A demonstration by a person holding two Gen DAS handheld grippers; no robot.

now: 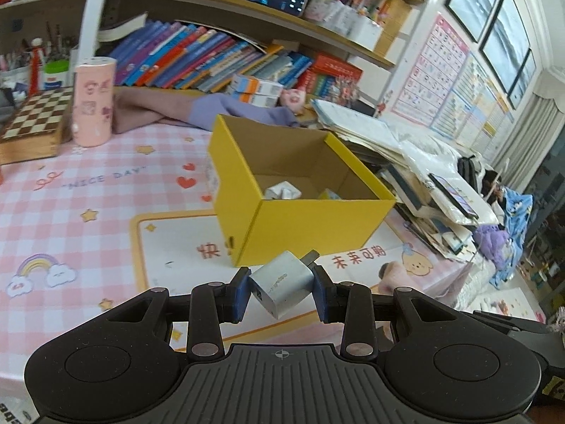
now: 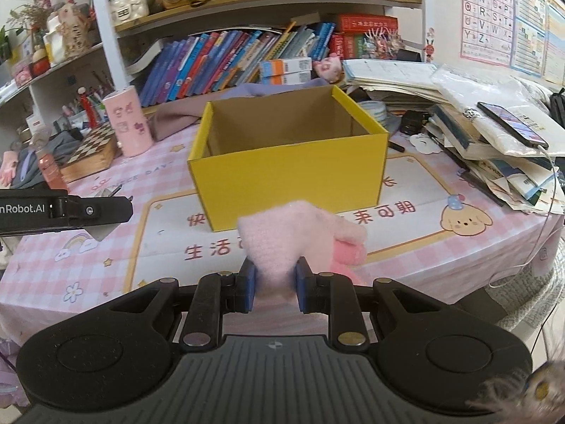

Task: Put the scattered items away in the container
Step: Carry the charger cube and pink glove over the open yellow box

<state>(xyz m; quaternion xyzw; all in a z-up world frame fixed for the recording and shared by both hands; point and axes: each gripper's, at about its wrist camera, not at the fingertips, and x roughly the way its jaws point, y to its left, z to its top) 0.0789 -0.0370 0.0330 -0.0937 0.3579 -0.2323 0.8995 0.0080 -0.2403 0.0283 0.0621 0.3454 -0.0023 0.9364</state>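
Your left gripper [image 1: 281, 291] is clamped on a small silver USB wall charger [image 1: 281, 288], gripped across its flat sides with the body canted and its plug end poking out towards the far right. That skewed hold is secure enough to carry, but the charger will likely tumble rather than drop flat when you let go. Your right gripper [image 2: 274, 288] is squeezed tight on a fluffy pink plush piece, possibly a glove [image 2: 303, 236]; the soft pile bunches between the blue pads, and the rest flops forward over the fingertips, so only a pinch of it is truly held.

The yellow cardboard box [image 1: 300, 226] stands open-topped on the pink checked tablecloth [image 1: 70, 212], just beyond both tools. In the left wrist view a crumpled white item [image 1: 282, 190] and a pale blue scrap [image 1: 330, 195] already lie on its floor.

Both grippers point down and forward at the box from the near side, each tilted well below level, with the left tool visible at the left edge of the right wrist view. Neither load is over the opening yet, so I judge you are mid-carry; you will need to clear the near wall before releasing
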